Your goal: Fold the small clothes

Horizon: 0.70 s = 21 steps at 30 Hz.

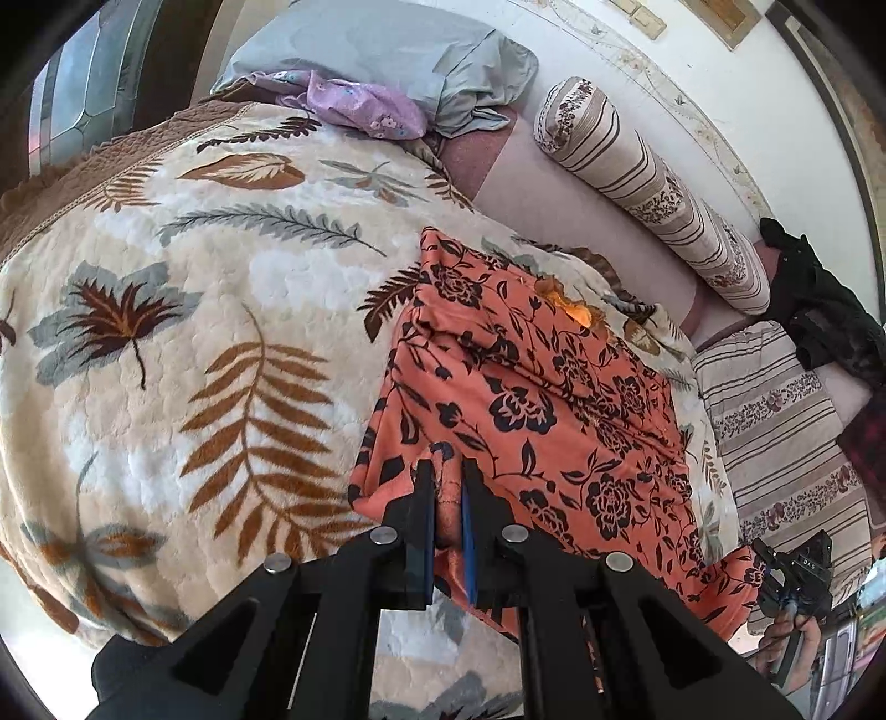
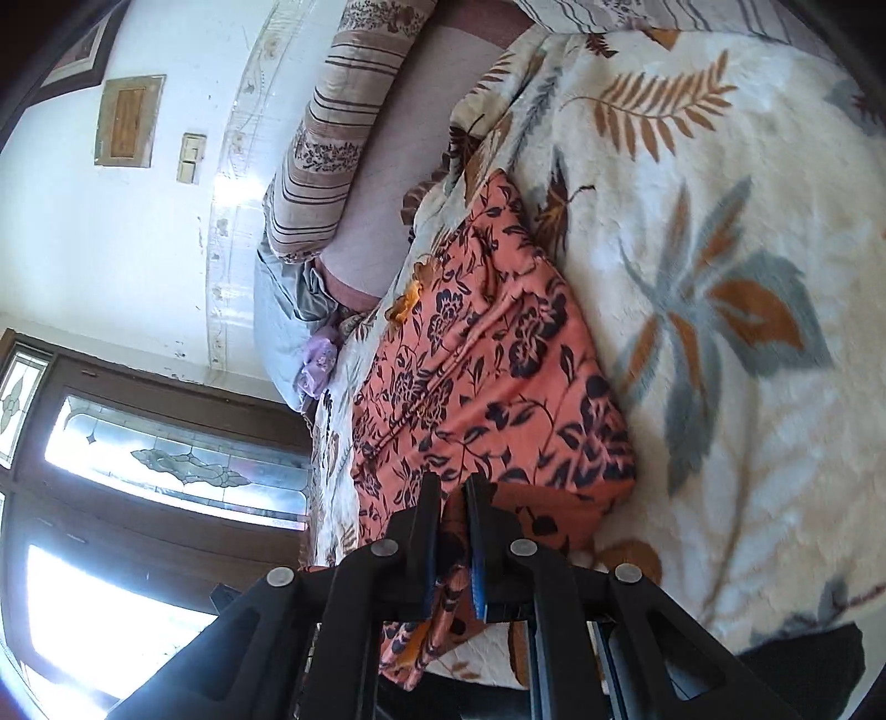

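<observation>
Orange floral cloth (image 1: 531, 387) lies on the leaf-print blanket (image 1: 183, 332) covering the bed, spread flat but wrinkled, its far edge toward the striped bolster (image 1: 653, 188). Left gripper (image 1: 443, 487) pinches the cloth's near edge, fabric bunched between the two fingers, jaws almost together. Right gripper (image 2: 451, 501) likewise pinches another near edge of the cloth (image 2: 476, 354), with fabric caught between its fingers and hanging down below them. In the left view the right gripper (image 1: 794, 581) shows at the cloth's far right corner, held in a hand. Beyond the cloth: grey pillow (image 1: 387, 50) with a purple garment (image 1: 360, 105) against it, a striped cushion (image 1: 775, 426) beside the blanket, dark clothing (image 1: 825, 310) past the bolster. Stained-glass window (image 2: 166, 459) shows behind the cloth in the right view.
</observation>
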Tool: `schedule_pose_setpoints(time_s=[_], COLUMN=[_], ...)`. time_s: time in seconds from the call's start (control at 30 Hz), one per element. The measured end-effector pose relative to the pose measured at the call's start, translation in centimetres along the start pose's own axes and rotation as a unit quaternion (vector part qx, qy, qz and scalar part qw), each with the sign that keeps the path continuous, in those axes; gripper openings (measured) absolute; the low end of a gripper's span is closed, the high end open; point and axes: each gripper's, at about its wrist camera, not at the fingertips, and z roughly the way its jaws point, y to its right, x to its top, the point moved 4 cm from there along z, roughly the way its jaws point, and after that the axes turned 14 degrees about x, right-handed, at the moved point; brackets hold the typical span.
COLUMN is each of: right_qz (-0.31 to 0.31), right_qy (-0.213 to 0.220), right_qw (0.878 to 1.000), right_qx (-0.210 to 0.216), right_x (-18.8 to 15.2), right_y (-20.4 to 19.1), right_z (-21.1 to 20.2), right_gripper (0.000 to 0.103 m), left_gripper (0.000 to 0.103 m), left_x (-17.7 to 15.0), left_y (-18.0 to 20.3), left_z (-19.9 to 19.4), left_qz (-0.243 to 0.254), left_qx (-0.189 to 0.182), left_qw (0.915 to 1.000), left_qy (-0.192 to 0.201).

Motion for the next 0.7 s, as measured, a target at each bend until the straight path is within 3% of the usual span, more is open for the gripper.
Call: schedule_pose_setpoints(time_s=[0.2, 0.3, 0.37, 0.4, 0.43, 0.47, 0.5, 0.67, 0.7], right_qz=[-0.010, -0.036, -0.033, -0.029, -0.023, -0.013, -0.007, 0.047, 0.060], right_qy=[0.007, -0.010, -0.020, -0.022, -0.026, -0.025, -0.017, -0.060, -0.070], right_qw=[1.000, 0.998, 0.996, 0.996, 0.995, 0.994, 0.993, 0.992, 0.990], right_qx=[0.021, -0.051, -0.076, -0.087, -0.097, -0.110, -0.118, -0.105, -0.103], right_x=[3.8, 3.7, 2.2, 1.3, 0.3, -1.1, -2.2, -8.3, -9.1], right_y=[-1.5, -1.7, -1.1, -0.7, -0.3, 0.3, 0.8, 3.3, 4.0], right_z=[1.7, 2.0, 1.0, 0.2, -0.7, -2.0, -3.2, -5.3, -4.9], right_gripper=[0.007, 0.011, 0.013, 0.030, 0.071, 0.090, 0.098, 0.091, 0.080], left_gripper=[0.008, 0.008, 0.008, 0.008, 0.008, 0.008, 0.008, 0.008, 0.008], left_x=[3.8, 3.7, 3.1, 2.7, 2.3, 2.0, 1.8, 1.4, 1.3], left_y=[2.2, 3.1, 3.1, 2.9, 2.7, 2.4, 2.0, 1.3, 1.3], left_z=[0.5, 0.8, 0.9, 1.0, 1.1, 1.1, 1.2, 0.8, 0.6], left_qz=[0.012, 0.031, 0.034, 0.031, 0.027, 0.024, 0.020, 0.013, 0.013], left_qx=[-0.008, 0.001, 0.001, 0.001, 0.001, 0.000, 0.001, -0.004, -0.005], left_qw=[0.9996, 0.9991, 0.9991, 0.9993, 0.9994, 0.9996, 0.9997, 0.9998, 0.9998], left_qy=[0.024, 0.030, 0.026, 0.022, 0.019, 0.017, 0.014, 0.012, 0.013])
